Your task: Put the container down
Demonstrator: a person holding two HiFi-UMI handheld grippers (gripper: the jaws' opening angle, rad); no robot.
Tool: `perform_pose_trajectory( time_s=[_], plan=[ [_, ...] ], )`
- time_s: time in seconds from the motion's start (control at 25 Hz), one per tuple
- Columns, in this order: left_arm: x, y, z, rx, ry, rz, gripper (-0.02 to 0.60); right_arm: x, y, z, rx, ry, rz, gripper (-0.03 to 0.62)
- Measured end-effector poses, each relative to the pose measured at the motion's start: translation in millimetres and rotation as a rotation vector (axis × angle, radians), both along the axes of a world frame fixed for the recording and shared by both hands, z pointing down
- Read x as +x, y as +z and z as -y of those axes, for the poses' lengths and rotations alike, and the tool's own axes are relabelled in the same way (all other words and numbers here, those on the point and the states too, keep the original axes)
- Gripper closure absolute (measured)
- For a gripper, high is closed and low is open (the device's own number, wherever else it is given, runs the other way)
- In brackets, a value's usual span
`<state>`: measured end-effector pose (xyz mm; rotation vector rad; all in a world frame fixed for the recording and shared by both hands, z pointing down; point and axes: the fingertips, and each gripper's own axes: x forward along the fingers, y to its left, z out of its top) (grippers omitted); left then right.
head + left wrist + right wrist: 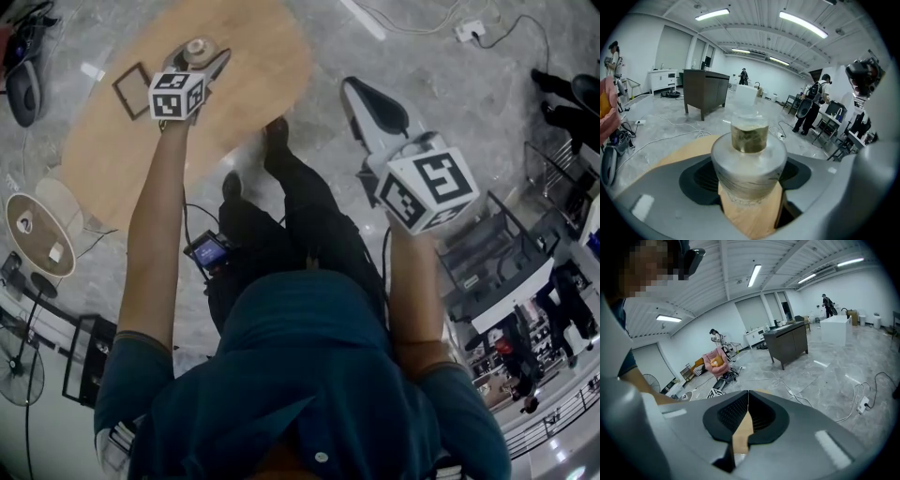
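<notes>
1. Our left gripper (199, 58) is clenched on the container (749, 159). In the left gripper view its two jaws press on the sides of the wide grey body, and the narrower clear top with yellowish contents pokes up past them.
2. The container hangs over the far part of the wooden table (112, 141), well inside the far edge. We judge that it is not yet resting on the wood, though no view shows its base.
3. Our right gripper (748, 395) is clenched on nothing, its jaw tips meeting. It is off the table's right edge, over the floor, and we see no job for it in this step.
4. To do this well, we lower the container straight, with its base flat to the table. A tilted base would land on its rim and could rock.
5. We aim for bare wood, apart from the dark square frame (132, 91) nearer the left edge.
6. We release only once the base sits fully on the table. Then we spread the jaws evenly and draw back along their line, so that neither pad drags the container sideways.
</notes>
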<state>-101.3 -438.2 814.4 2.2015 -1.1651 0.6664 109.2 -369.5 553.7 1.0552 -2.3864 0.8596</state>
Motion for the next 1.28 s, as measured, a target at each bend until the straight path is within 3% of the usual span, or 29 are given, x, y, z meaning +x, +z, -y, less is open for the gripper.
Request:
perform_pose_trajectory(
  time_s=[0.88, 1.28],
  plan=[
    [-8.0, 107.1, -14.1, -0.138, 0.007, 0.067, 0.245, 6.4, 50.8, -14.2, -0.087, 0.031, -0.021, 0.583],
    [-8.8, 121.0, -23.8, -0.131, 0.04, 0.097, 0.245, 3.9, 56.0, -22.8, -0.104, 0.038, -0.03, 0.583]
  ],
)
